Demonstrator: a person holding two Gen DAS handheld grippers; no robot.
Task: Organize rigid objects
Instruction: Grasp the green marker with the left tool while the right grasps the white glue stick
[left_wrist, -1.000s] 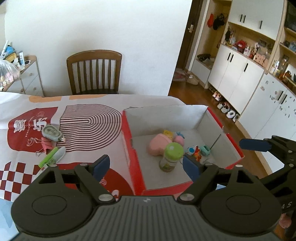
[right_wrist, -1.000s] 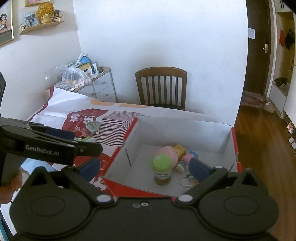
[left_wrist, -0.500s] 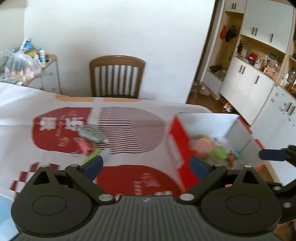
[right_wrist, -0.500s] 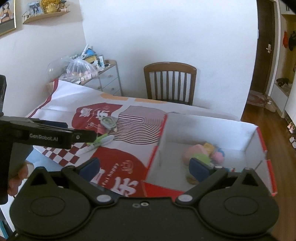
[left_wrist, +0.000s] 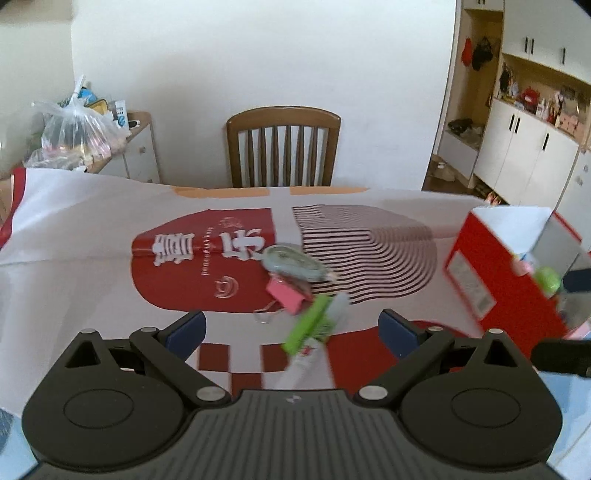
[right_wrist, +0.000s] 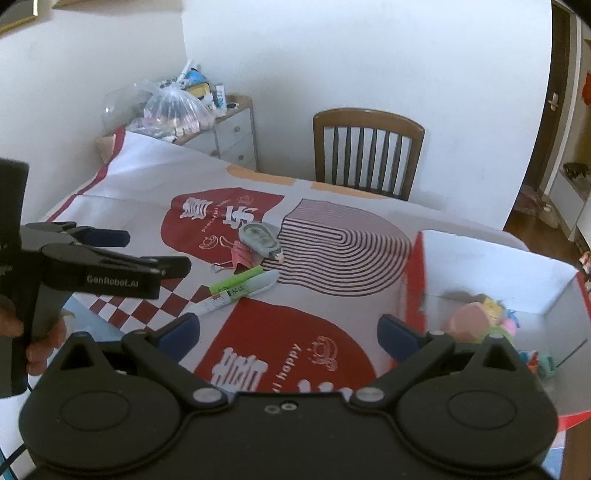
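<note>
Plainly, we see both tools released. Our left gripper (left_wrist: 291, 328) has blue padded fingers (left_wrist: 186, 328) on black plastic arms, spread wide with nothing between them; its jaws have just been opening. Our right gripper (right_wrist: 290, 332) stands equally wide and empty, over bare cloth. In the right wrist view the left tool shows side-on at nine o'clock, gripped by a hand (right_wrist: 40, 341), and its matte black arm reads "GenRobot.AI" in white letters.

A smooth tablecloth (left_wrist: 92, 236) covers the table, white with red rounded panels, a red-and-white checker patch and a block of thin curved stripes. It carries large white Chinese characters, which we cannot read with confidence, and in the right view the word "happy".

The loose things lie in a small cluster at twelve o'clock from the left gripper, just beyond its fingertips. Farthest is an oval grey-green correction tape dispenser (left_wrist: 291, 262) of glossy plastic. Touching its near side is a pink binder clip (left_wrist: 286, 295) with wire handles. Nearest are a lime green marker (left_wrist: 310, 325) and a white pen (right_wrist: 236, 293), slim cylinders lying side by side; the pen's label is too blurred to read.

At three o'clock stands a cardboard box (left_wrist: 495, 280), red outside and white inside, open-topped. It holds a green-capped bottle (left_wrist: 548, 278), a pink rounded block (right_wrist: 467, 319) and small bright toys, all blurred.

A wooden slat-back chair (left_wrist: 282, 147) stands behind the table.
</note>
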